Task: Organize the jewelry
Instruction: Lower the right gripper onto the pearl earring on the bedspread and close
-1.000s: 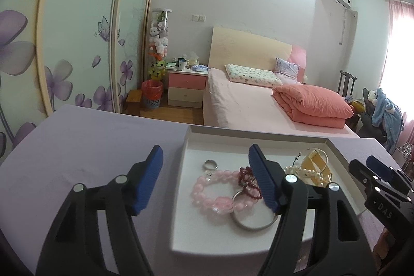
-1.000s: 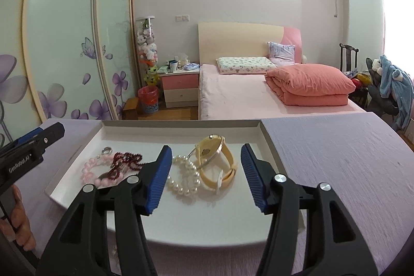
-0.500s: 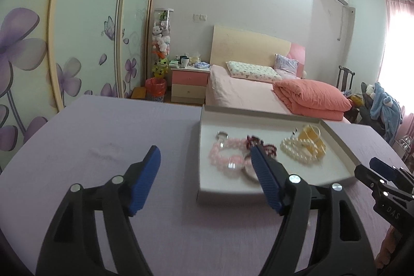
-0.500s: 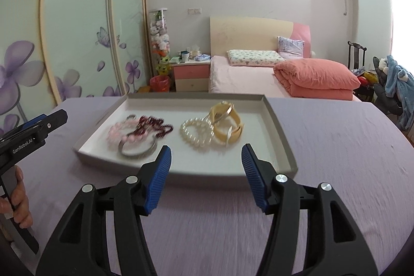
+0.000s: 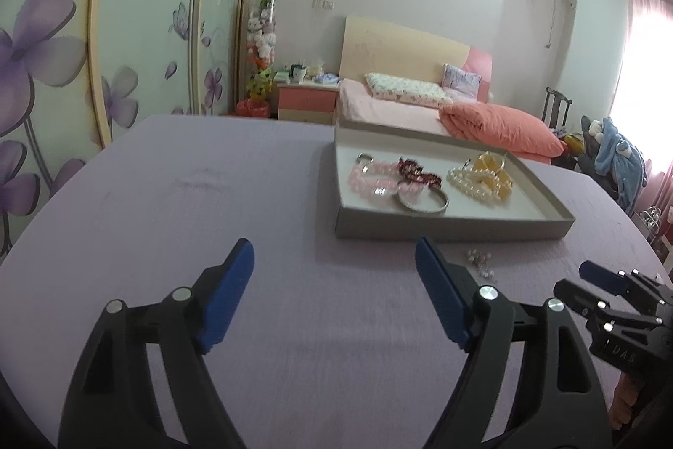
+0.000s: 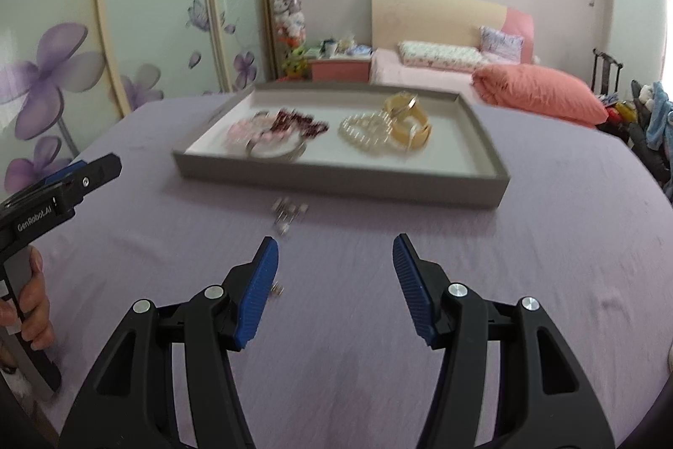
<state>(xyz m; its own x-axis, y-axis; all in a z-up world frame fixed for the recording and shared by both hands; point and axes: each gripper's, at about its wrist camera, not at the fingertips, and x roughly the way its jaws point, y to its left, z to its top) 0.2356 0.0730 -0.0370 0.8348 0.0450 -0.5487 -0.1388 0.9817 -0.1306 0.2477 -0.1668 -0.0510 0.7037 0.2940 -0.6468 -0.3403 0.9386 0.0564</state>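
A grey tray (image 5: pixel 454 228) (image 6: pixel 336 177) sits on the purple table. It holds a pink bead bracelet (image 5: pixel 374 179) (image 6: pixel 242 129), a dark red bracelet (image 5: pixel 416 169) (image 6: pixel 298 123), a silver bangle (image 5: pixel 422 203) (image 6: pixel 273 152), a pearl bracelet (image 5: pixel 471 181) (image 6: pixel 364 131) and a yellow watch (image 5: pixel 492 171) (image 6: pixel 410 123). Small earrings (image 5: pixel 479 264) (image 6: pixel 288 215) lie loose on the cloth in front of the tray. My left gripper (image 5: pixel 334 291) and my right gripper (image 6: pixel 334 285) are open and empty, well short of the tray.
The purple tablecloth (image 5: pixel 168 205) covers the table. Beyond it are a bed (image 5: pixel 412 108), a pink nightstand (image 5: pixel 307 102) and a wardrobe with flower doors (image 5: pixel 63 49). A tiny piece (image 6: pixel 276 290) lies by my right gripper's left finger.
Both grippers have pulled back from over the tray toward the near table edge. The tray now lies farther ahead, and the loose earrings in front of it have come into view.
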